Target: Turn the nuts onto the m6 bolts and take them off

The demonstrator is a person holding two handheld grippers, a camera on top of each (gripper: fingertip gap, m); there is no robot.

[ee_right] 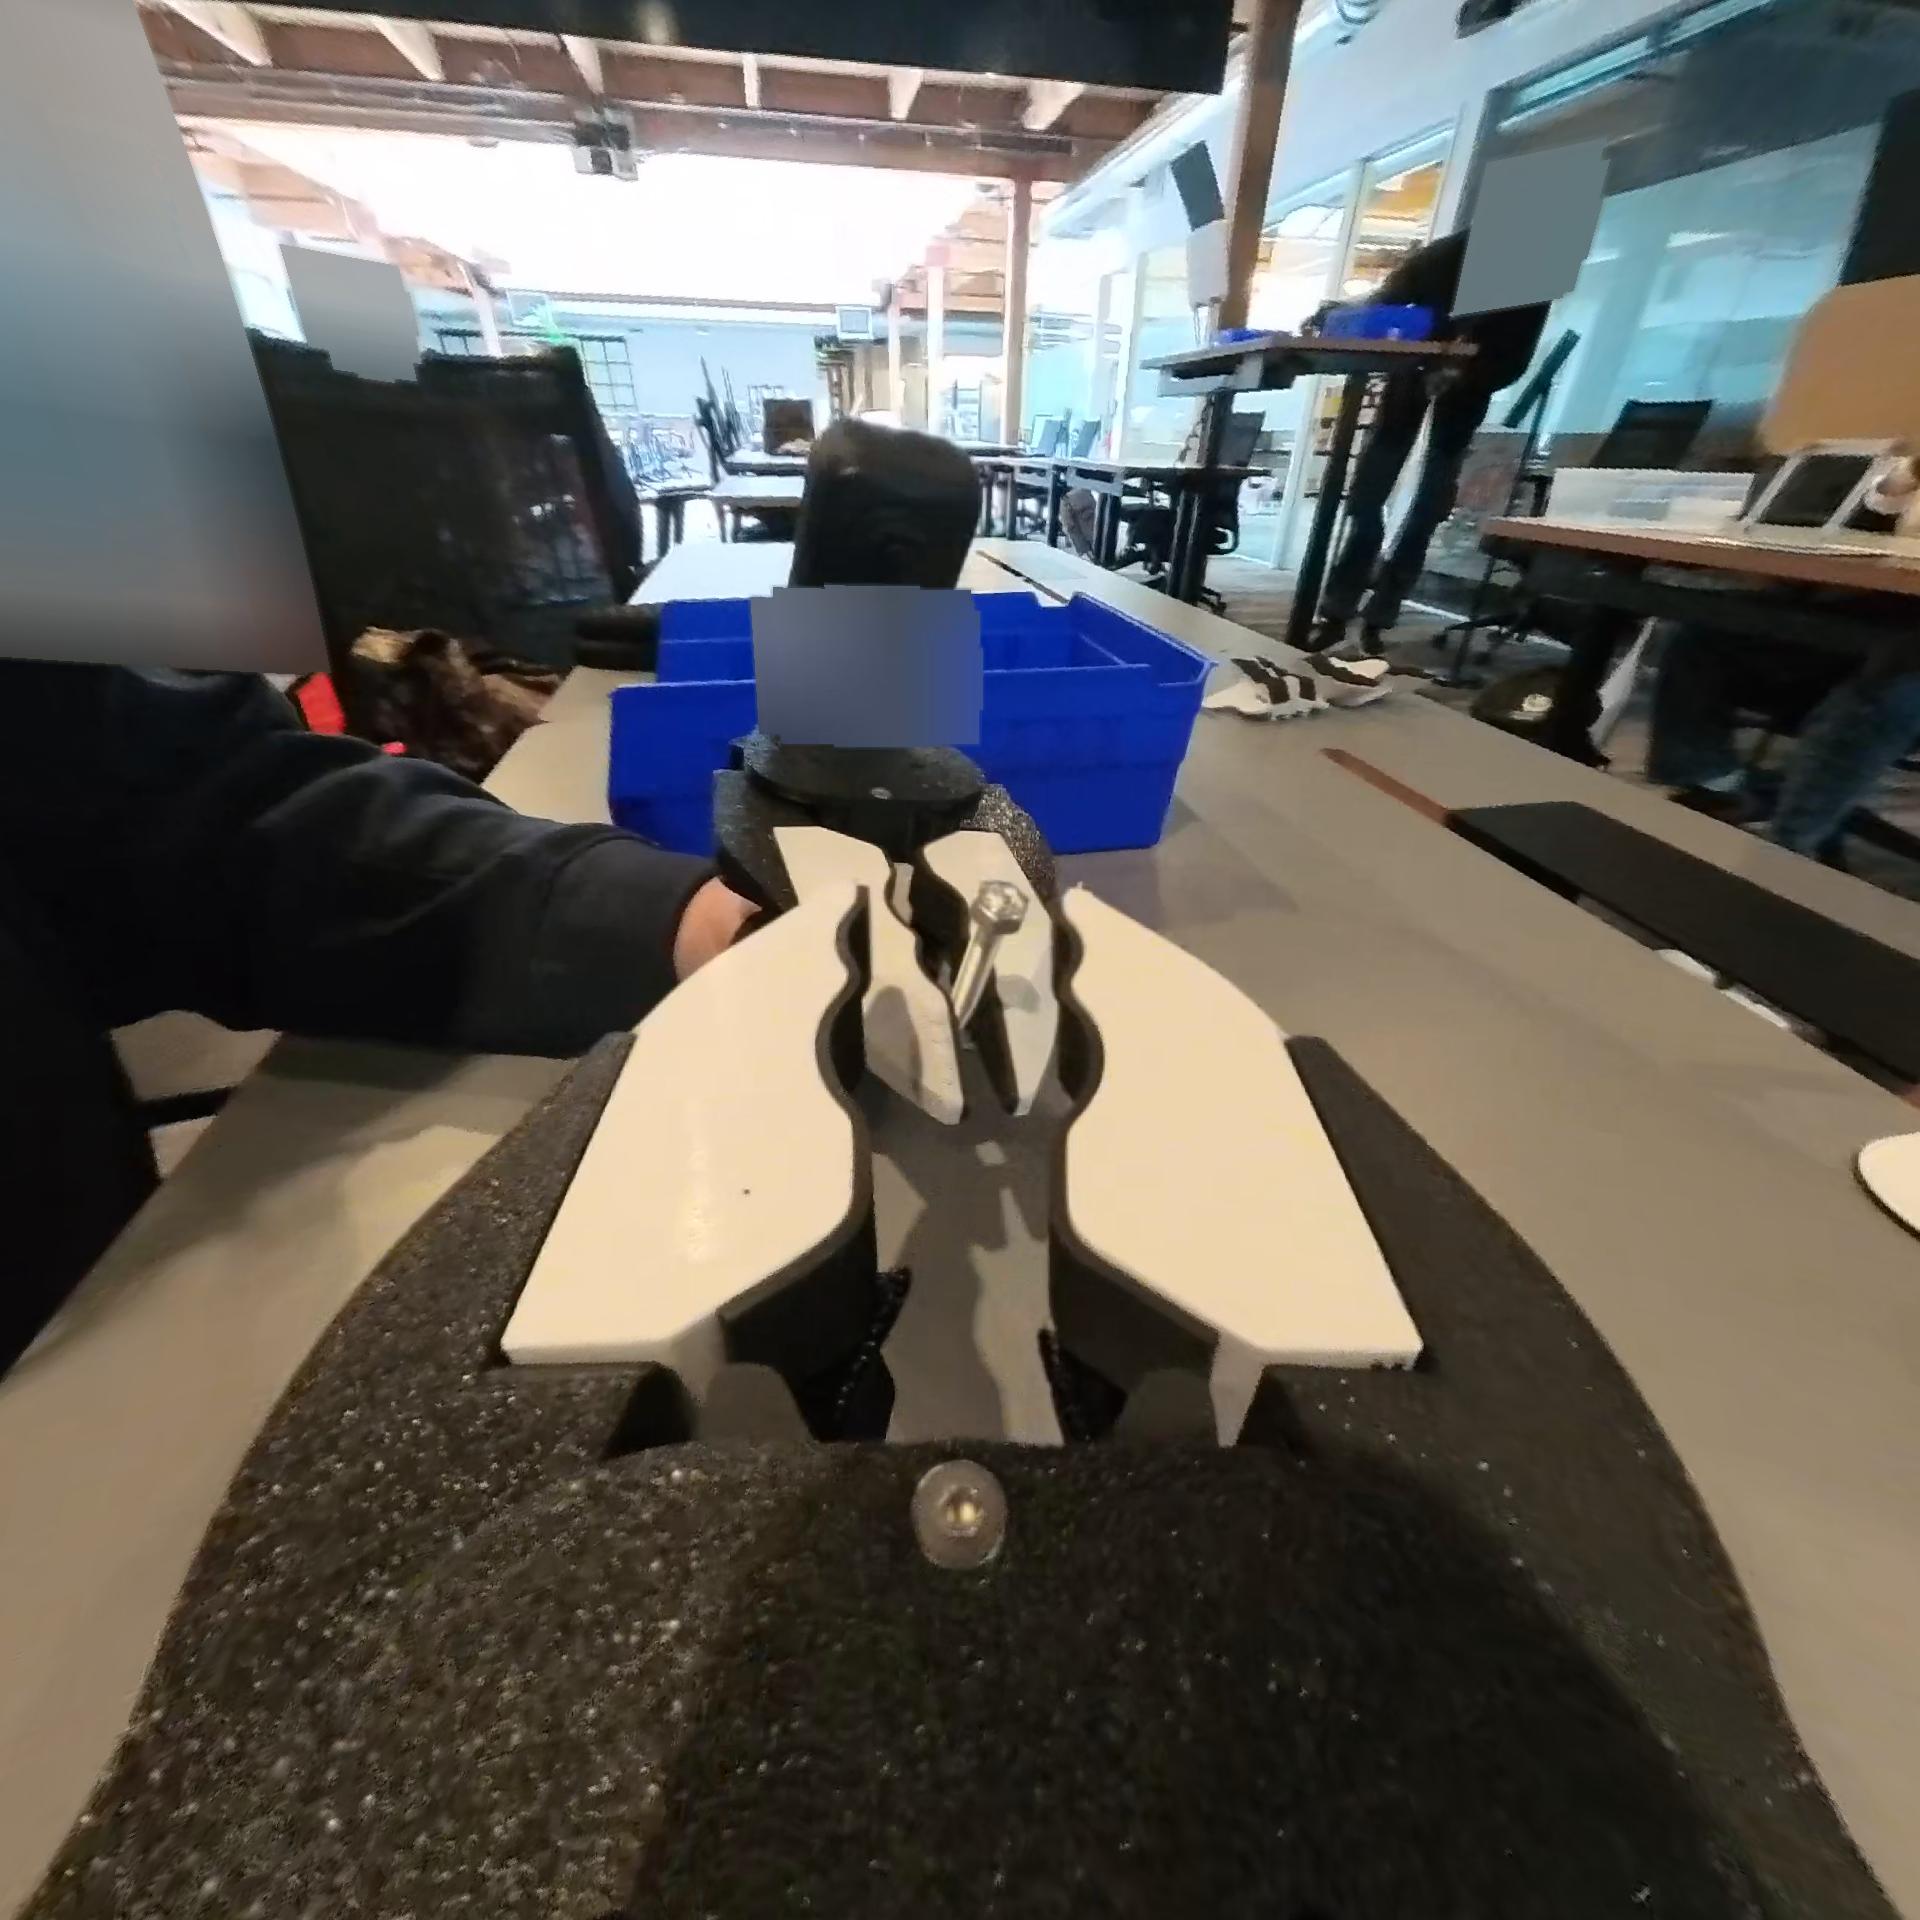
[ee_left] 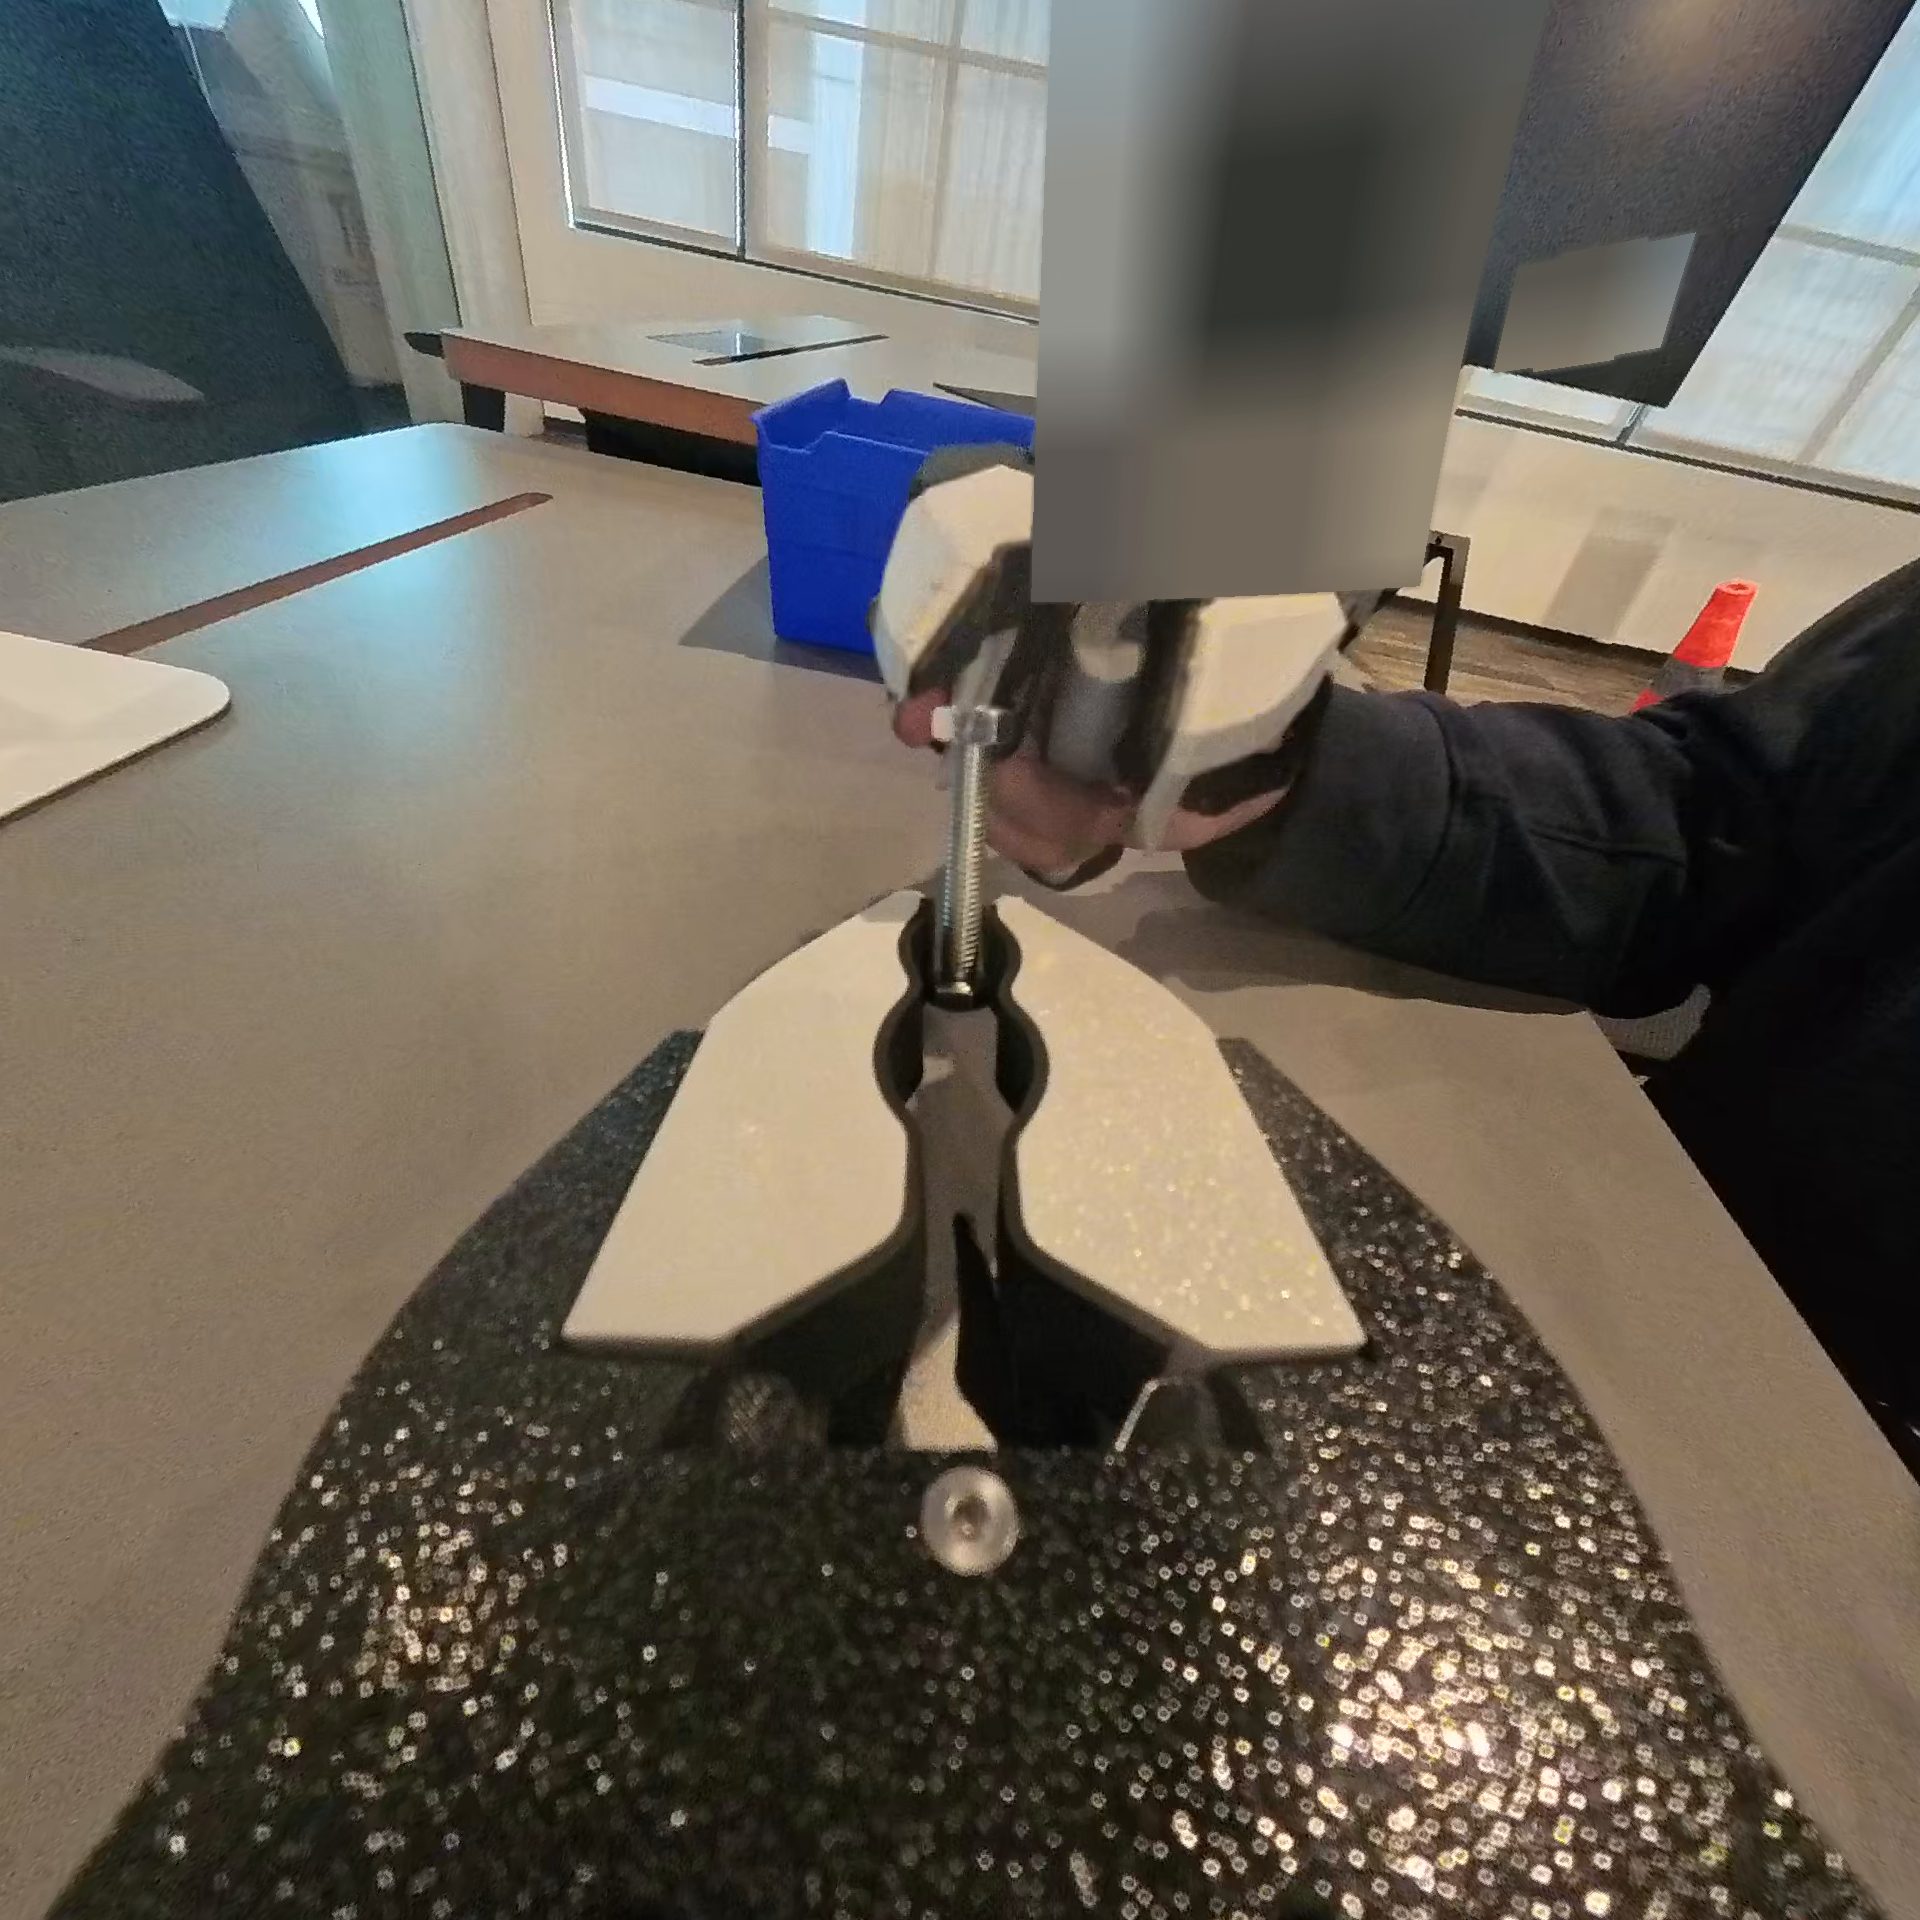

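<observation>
My left gripper (ee_left: 961, 966) is shut on the lower end of a silver threaded bolt (ee_left: 958, 831) and holds it upright above the grey table (ee_left: 416, 831). A hex nut (ee_left: 974, 720) sits at the bolt's upper end. My right gripper (ee_right: 961, 904) is open. Its white fingers (ee_right: 727, 1122) stand either side of the nut (ee_right: 1000, 899) without closing on it. In the right wrist view, the left gripper (ee_right: 982, 1091) faces me with the bolt (ee_right: 977, 966) sticking up from it. In the left wrist view, the right gripper (ee_left: 1070, 686) hangs over the bolt's top.
A blue plastic bin (ee_left: 842, 509) stands on the table behind the grippers, also in the right wrist view (ee_right: 1081, 727). A white pad (ee_left: 94, 707) lies far left. A black mat (ee_right: 1683, 894) lies to the right. A dark sleeve (ee_left: 1507, 831) reaches in. Across from one pair of fingers to the other is roughly 4 cm.
</observation>
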